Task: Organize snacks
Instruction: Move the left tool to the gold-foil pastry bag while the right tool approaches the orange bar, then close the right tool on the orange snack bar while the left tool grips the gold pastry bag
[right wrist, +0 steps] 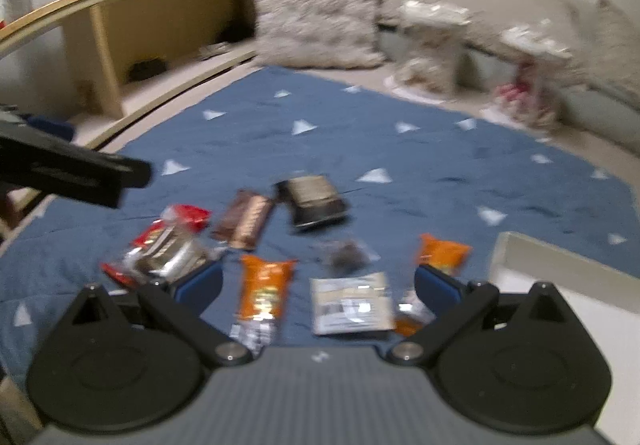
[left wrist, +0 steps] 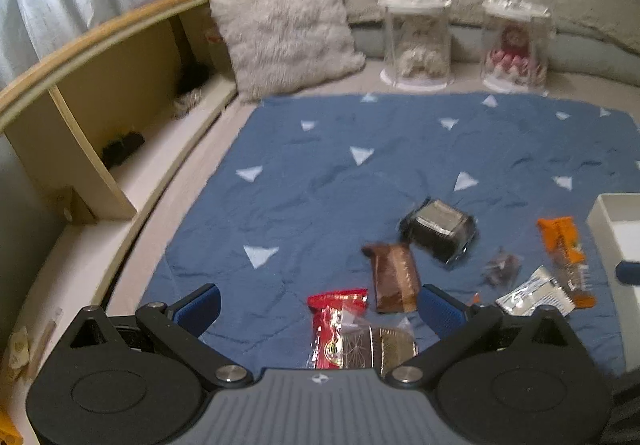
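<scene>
Both the left gripper (left wrist: 319, 303) and the right gripper (right wrist: 319, 287) hang with jaws released and empty above a blue mat (left wrist: 320, 173) spread on what looks like a bed. The snacks lie scattered on the mat: a red pack (left wrist: 338, 325) directly under the left gripper, a brown bar (left wrist: 394, 277) just beyond it, a dark tub (left wrist: 438, 231) further out, a silver sachet (right wrist: 352, 303) and an orange pack (right wrist: 262, 289) beneath the right gripper, and a second orange pack (right wrist: 442, 253) near a white box (right wrist: 560, 269) at the right edge. The box is probably where they go. The wrappers look light, crinkly and slippery, so a pinch across the narrow middle or a crimped end should hold best. The tub looks stiffer and bulkier; its rim seems the safest grip. The right view is blurred, so labels cannot be read.
</scene>
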Demonstrator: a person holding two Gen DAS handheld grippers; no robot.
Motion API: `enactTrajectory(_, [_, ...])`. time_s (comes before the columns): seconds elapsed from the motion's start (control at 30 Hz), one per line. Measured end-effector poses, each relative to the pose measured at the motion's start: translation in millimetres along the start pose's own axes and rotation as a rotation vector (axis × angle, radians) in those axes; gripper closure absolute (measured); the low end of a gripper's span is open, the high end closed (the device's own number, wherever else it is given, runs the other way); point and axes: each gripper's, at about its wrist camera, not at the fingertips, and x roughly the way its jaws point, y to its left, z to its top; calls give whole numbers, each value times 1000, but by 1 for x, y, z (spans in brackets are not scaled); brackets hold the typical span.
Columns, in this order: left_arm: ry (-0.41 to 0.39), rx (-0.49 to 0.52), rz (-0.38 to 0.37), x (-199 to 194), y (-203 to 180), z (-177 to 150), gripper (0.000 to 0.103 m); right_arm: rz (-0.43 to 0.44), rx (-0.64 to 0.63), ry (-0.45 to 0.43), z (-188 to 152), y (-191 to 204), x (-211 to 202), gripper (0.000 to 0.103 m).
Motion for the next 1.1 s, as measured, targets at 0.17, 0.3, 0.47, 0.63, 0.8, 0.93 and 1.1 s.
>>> enactTrajectory(0.17, [82,1,-20,20,-5,0,0,50,38,97,-1,6,22,0])
enactTrajectory(0.3, [139,42,-40,33,-15,0,0,59,84,177,-1,6,41,0])
enactTrajectory(0.47, [217,51,-50,51,-25,-5,0,36,113,223,0,7,54,9])
enactTrajectory(0.63, [268,83,-44,65,-37,-10,0,61,163,285,-3,9,58,25])
enactTrajectory(0.8, [288,121,-57,70,-47,-12,0,96,161,306,-7,10,51,58])
enactTrajectory(0.93, [290,156,-56,72,-58,-15,1,88,156,307,-8,8,36,61])
enactTrajectory(1.1, [311,186,-34,80,-66,-21,14,86,184,314,-13,-6,23,62])
